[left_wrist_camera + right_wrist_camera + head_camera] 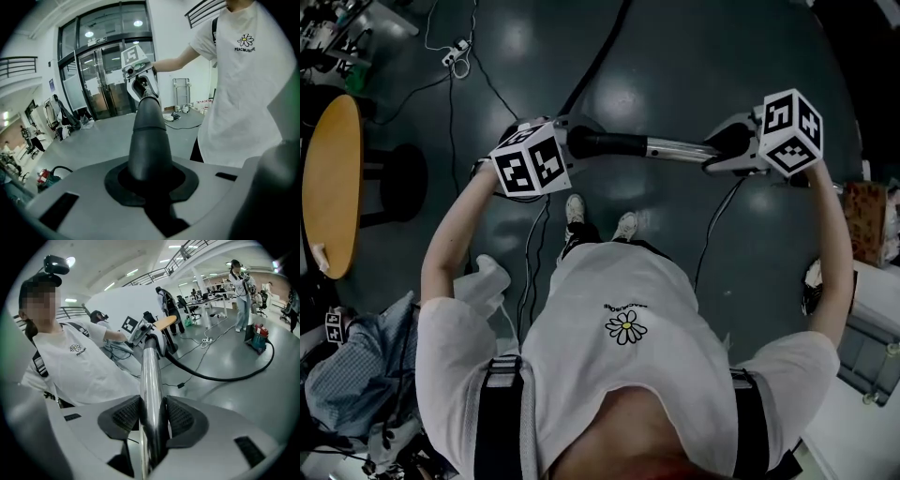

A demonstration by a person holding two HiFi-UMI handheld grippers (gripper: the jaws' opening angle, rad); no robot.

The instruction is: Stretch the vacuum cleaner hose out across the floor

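The vacuum wand hangs level between my two grippers above the floor. My left gripper [567, 142] [150, 185] is shut on its black handle end [607, 143] [147, 133]. My right gripper [719, 156] [152, 416] is shut on the chrome tube [678, 149] [151, 380], its ribbed pads pressed to both sides. The black hose [600, 56] [220, 377] leaves the handle and curves over the floor to the vacuum cleaner body [258, 337]. The person's feet [598, 220] stand below the wand.
A round wooden table [333, 178] and a black stool [398, 183] stand at the left. Thin cables [455, 66] trail over the grey floor. A cardboard box [865, 220] sits at the right. A person [241, 287] stands by the vacuum cleaner.
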